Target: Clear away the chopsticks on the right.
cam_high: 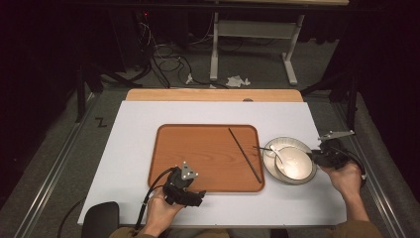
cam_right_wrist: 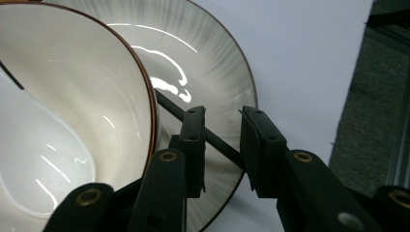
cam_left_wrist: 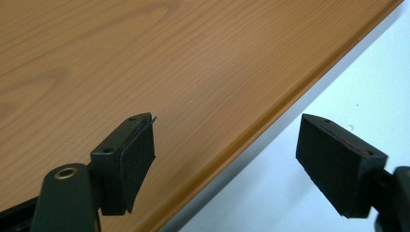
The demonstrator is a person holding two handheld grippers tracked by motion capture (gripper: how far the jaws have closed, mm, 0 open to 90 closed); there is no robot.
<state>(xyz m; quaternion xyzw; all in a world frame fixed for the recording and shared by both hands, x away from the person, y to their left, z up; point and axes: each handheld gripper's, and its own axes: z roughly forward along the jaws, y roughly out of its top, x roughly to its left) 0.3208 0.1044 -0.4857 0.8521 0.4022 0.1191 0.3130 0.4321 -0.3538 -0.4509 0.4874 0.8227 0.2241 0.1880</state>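
Observation:
A white bowl [cam_high: 297,163] with a brown rim sits on a grey-streaked plate [cam_high: 289,141] to the right of a wooden tray [cam_high: 198,148]. A white spoon [cam_high: 277,154] lies in the bowl. One black chopstick [cam_high: 245,154] lies slanted on the tray. In the right gripper view, a second chopstick [cam_right_wrist: 169,105] runs from under the bowl [cam_right_wrist: 96,87] across the plate [cam_right_wrist: 212,72] and between the jaws of my right gripper [cam_right_wrist: 222,113], which stand apart around it. My right gripper [cam_high: 313,157] is at the plate's right edge. My left gripper [cam_left_wrist: 226,121] is open and empty over the tray's front edge [cam_left_wrist: 145,58].
A white mat [cam_high: 213,111] covers the table, with a wooden strip along its far side. In the high view my left gripper [cam_high: 200,196] rests at the tray's front edge. Beyond the table are a dark floor, cables and a white stand.

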